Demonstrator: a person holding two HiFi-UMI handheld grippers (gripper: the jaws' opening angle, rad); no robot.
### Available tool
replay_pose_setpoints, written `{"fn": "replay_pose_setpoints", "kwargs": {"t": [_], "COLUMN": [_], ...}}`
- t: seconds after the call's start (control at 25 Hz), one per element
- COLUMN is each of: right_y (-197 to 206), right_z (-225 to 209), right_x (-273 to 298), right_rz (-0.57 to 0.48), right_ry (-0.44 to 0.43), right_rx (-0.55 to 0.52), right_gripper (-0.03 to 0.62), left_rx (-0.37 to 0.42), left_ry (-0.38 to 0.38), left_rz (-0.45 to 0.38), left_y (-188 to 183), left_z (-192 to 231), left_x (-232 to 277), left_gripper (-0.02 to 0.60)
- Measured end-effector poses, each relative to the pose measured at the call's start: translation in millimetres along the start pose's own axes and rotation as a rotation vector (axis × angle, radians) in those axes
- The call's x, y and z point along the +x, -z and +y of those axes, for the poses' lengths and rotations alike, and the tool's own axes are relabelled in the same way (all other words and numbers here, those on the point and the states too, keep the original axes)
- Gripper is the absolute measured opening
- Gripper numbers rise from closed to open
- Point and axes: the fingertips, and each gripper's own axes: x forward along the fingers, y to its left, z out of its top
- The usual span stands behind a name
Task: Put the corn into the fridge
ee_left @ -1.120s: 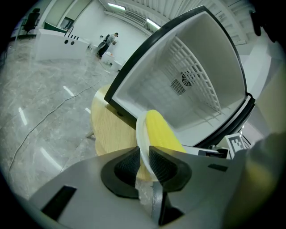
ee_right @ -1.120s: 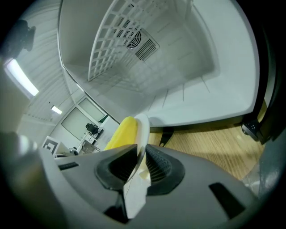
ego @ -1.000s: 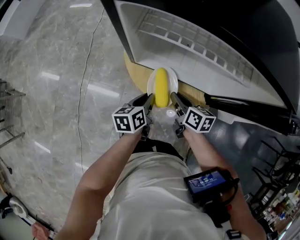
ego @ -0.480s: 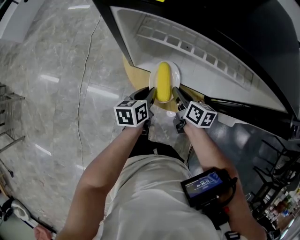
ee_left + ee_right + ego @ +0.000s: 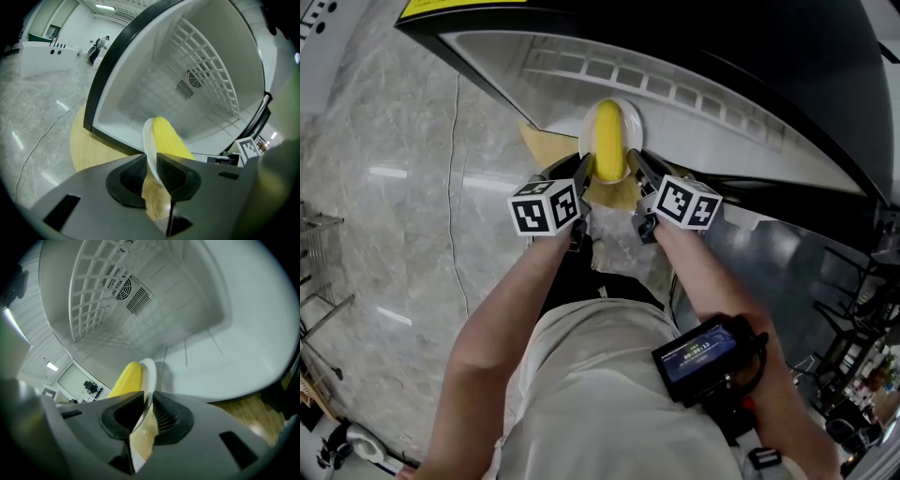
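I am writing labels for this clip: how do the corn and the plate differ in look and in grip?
The corn is yellow and long; the plate is white and round. The left gripper and the right gripper clamp the plate's rim; the corn only lies on it. Both are before the open fridge.

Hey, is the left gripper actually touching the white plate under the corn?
Touching. The left gripper view shows the left gripper with both jaws pressed on the rim of the white plate that carries the corn.
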Motion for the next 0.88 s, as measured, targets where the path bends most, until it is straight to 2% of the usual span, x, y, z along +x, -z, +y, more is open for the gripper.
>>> {"fn": "replay_pose_setpoints", "kwargs": {"t": [0.36, 0.88], "right_y": [-23, -49], "right_z": [-15, -28], "right_x": [7, 10], "right_rz": [-0.046, -0.104], "right_ry": [0.05, 0.122], "right_rx": [0.05, 0.099], "right_gripper": [0.063, 0.063], "left_rx": [0.054, 0.08], "left_ry": [-0.014, -0.031], "left_rz": [0.015, 0.016], "left_y": [-22, -46], "left_z": [-4, -13], "left_x": [27, 52], "left_gripper": [0.063, 0.063]}}
